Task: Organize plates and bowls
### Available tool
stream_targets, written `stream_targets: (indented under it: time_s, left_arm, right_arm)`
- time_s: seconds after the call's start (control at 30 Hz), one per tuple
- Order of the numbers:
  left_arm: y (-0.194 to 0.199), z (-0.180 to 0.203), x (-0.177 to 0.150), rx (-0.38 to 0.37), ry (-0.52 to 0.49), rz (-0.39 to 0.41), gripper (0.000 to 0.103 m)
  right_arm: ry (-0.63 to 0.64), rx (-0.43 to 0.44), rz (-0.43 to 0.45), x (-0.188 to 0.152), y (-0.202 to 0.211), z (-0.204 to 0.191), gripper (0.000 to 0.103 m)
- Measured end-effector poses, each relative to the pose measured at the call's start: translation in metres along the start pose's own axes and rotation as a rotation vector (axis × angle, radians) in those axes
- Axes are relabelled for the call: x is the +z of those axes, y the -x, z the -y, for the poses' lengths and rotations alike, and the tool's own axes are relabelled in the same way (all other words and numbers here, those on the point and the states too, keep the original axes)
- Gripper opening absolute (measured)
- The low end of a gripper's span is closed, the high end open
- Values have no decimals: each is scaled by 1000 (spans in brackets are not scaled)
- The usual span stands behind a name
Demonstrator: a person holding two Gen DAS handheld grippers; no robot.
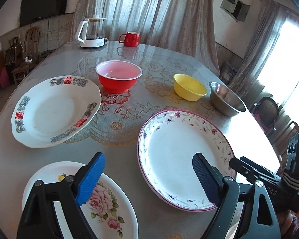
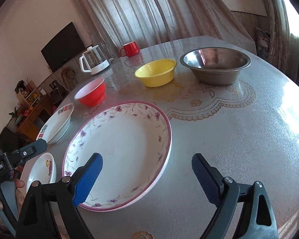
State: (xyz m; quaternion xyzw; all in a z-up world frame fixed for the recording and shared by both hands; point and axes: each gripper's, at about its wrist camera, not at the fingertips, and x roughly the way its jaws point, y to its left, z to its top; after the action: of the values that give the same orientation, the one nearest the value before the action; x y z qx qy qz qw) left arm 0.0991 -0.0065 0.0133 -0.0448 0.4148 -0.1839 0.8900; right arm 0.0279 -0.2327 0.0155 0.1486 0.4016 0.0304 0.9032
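We are hovering both tongs, left point(image 1: 148, 176) and right point(image 2: 147, 176), released and empty over the purple-flowered plate point(image 2: 125, 139), probably needing a rim grip next.

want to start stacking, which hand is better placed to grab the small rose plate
Left. The left gripper hangs open with one blue finger over the small white rose-printed plate. The right gripper is open over the large purple-rimmed floral plate, farther away.
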Motion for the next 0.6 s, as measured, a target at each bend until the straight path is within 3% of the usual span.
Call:
stream_targets:
  time_s: [0.1,0.2,0.3,0.5,0.6]
  left_arm:
    - [-15,1,5,3,-61,-54,81]
    - [-28,-3,9,-23,-68,-105,73]
    - [-42,-2,14,-16,-89,-152,51]
    - [-65,-6,21,-1,-91,-209,44]
    - [-76,-4,22,8,-99,-242,36]
  right_arm:
    - [-35,23,-49,1,-15,7,56]
    - [-44,8,-82,-3,-27,11,37]
    - [-25,1,-65,-5,-25,11,32]
    - [-19,19,-89,-1,-28,13,31]
    - [5,10,-91,0,-30,9,31]
